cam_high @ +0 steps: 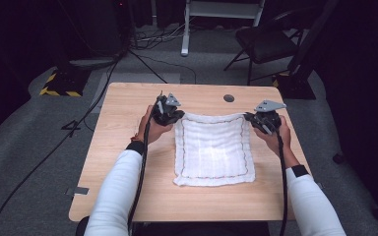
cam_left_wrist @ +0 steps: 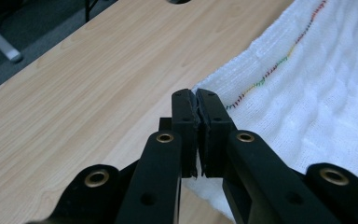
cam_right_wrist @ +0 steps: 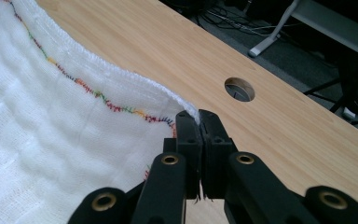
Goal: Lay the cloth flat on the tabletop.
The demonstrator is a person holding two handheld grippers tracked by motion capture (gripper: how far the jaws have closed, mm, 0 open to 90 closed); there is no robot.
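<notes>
Both grippers clamped on the white cloth's [cam_high: 213, 150] far corners: left gripper [cam_left_wrist: 196, 106], right gripper [cam_right_wrist: 198, 122]. Cloth lies spread mid-counter [cam_high: 128, 147]. Looks like the spreading/fold step; next likely needs both corners moved evenly, edge kept taut.

Counts: 1 white woven cloth with multicoloured stitched border [cam_high: 212, 150], 1 light wooden table [cam_high: 123, 147] with 1 round cable hole [cam_high: 229, 98], 2 black two-jaw grippers (left [cam_high: 177, 117], right [cam_high: 248, 117]), 1 black folding chair [cam_high: 266, 42].
</notes>
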